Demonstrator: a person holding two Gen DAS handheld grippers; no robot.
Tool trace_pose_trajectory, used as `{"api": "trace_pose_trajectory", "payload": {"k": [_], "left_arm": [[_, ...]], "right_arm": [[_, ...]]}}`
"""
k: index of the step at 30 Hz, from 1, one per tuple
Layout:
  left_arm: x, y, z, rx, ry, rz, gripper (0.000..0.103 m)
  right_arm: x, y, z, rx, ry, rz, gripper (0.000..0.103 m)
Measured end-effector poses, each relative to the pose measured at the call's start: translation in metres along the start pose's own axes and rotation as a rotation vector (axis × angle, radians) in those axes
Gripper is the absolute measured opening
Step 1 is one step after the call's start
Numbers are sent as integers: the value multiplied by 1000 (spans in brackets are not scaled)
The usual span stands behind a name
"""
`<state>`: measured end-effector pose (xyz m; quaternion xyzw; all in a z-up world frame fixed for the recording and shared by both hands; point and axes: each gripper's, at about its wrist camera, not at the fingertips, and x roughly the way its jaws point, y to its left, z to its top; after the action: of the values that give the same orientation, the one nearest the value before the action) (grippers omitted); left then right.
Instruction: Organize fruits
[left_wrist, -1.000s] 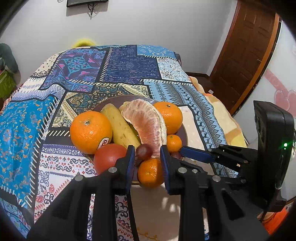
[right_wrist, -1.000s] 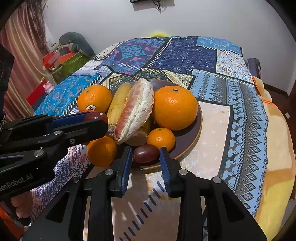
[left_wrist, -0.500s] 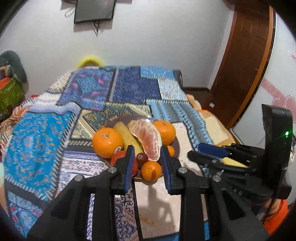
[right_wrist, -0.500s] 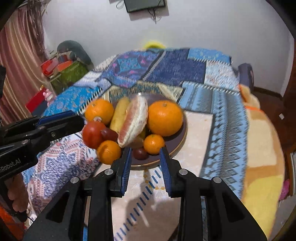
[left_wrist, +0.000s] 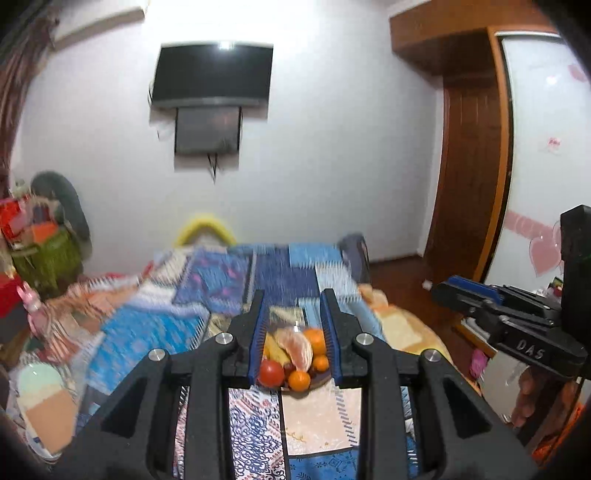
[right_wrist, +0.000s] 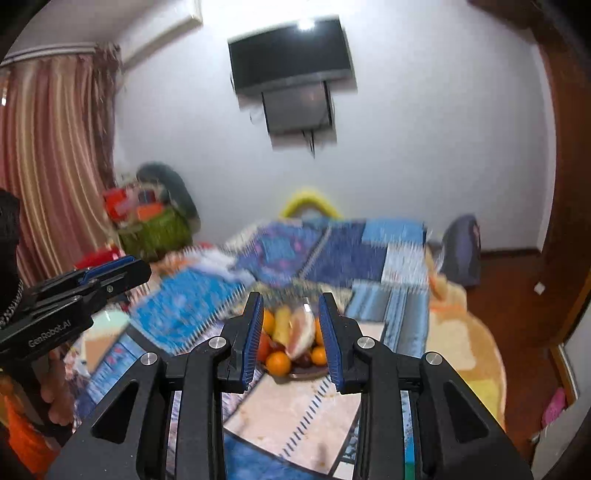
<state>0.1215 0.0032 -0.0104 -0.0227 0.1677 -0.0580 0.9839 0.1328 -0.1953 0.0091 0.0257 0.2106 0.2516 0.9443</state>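
Note:
A brown plate (left_wrist: 320, 379) of fruit sits on the patterned bedspread, far ahead. It holds oranges (left_wrist: 316, 340), a peeled pomelo piece (left_wrist: 297, 347), a banana (left_wrist: 274, 349), a red tomato (left_wrist: 271, 373) and small mandarins (left_wrist: 299, 380). My left gripper (left_wrist: 293, 334) is open and empty, well back from the plate. My right gripper (right_wrist: 290, 332) is open and empty too, and the plate (right_wrist: 295, 374) shows between its fingers. The right gripper shows at the right of the left wrist view (left_wrist: 465, 291). The left gripper shows at the left of the right wrist view (right_wrist: 122, 267).
The bed (left_wrist: 184, 325) with its blue patchwork cover fills the middle. A TV (left_wrist: 212, 74) hangs on the white wall. A wooden door (left_wrist: 469, 177) is on the right. A green basket (right_wrist: 155, 230) and curtain (right_wrist: 51, 166) are on the left.
Both grippers have pulled far back and up from the plate, empty and still open. The fruit now looks small and distant. The view is blurred by the motion.

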Motion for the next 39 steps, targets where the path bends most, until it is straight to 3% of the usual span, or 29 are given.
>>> {"api": "trace_pose_trajectory", "payload": {"k": [4,7,8,11,13,15,20,39], "left_arm": [[-42,-8,9,17,-77,4,31],[-61,-12,12,26,-109,9,61],[-66,-12,11,25,-123,13,68],[-77,-14,10,34,-139,19,74],[-81,-14,10,29,-143,24,84],[-83,-13,9,24,-152,32,94],[-89,-12,6,15,-162,49,101],[-96,-11,2,25,-167,53,103]], "right_arm": [[-40,16,11,-5,-107,11,32],[-65,27,14,-3,-188,0,54],[-70,28,14,-4,-203,-5,57],[-79,35,12,-10,-231,-27,70],[-78,38,10,-13,-239,-46,82],[-77,41,8,-21,-251,-77,88],[-80,45,5,-42,-261,-130,102],[-97,46,-4,-48,-261,-137,103]]}}
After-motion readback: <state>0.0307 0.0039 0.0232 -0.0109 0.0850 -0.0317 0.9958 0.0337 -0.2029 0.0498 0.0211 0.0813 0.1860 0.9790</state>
